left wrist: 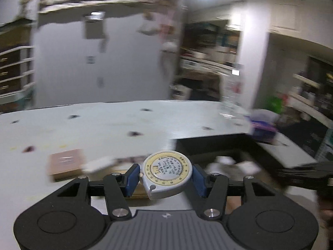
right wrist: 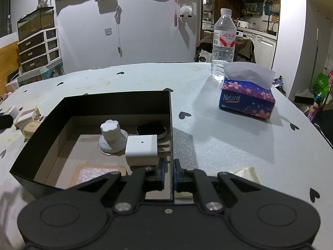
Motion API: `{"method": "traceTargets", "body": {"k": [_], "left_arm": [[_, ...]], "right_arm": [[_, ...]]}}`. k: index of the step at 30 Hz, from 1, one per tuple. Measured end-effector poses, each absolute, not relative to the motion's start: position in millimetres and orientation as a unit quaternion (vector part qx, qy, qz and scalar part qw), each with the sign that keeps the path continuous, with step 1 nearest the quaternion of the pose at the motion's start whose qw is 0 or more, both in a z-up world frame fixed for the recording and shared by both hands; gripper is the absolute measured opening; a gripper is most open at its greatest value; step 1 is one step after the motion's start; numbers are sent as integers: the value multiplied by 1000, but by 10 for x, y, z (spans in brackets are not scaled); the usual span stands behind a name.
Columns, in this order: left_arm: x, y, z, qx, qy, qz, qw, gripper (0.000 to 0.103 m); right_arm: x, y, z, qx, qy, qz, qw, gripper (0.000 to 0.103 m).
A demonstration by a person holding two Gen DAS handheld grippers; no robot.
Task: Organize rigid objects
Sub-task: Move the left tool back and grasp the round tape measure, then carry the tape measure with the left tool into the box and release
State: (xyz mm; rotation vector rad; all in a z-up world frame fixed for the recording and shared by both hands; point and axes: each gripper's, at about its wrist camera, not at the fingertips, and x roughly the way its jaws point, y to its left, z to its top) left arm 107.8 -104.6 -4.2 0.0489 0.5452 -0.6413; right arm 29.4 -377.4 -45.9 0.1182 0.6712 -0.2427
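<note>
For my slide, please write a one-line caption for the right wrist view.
Right gripper clamps the right wall of the black box, which holds a white knob and a white adapter.

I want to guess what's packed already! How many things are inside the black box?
4 in the black box: a white knob, a white block beside it, a dark case behind, a pink card nearest. The near wall may hide more.

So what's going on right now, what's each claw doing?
Left gripper shut on round tape measure, carried above the table. Right gripper pinching black box wall. Nothing blocking.
</note>
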Motion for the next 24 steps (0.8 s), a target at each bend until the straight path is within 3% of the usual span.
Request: {"method": "traceTargets", "body": {"k": [18, 24], "left_arm": [[947, -2456, -318, 167, 316, -456, 815, 55], [1106, -2542, -454, 128, 351, -463, 804, 56]], "right_arm": [[306, -3797, -464, 63, 331, -112, 935, 7], [301, -3860, -478, 79, 334, -105, 934, 5]]}}
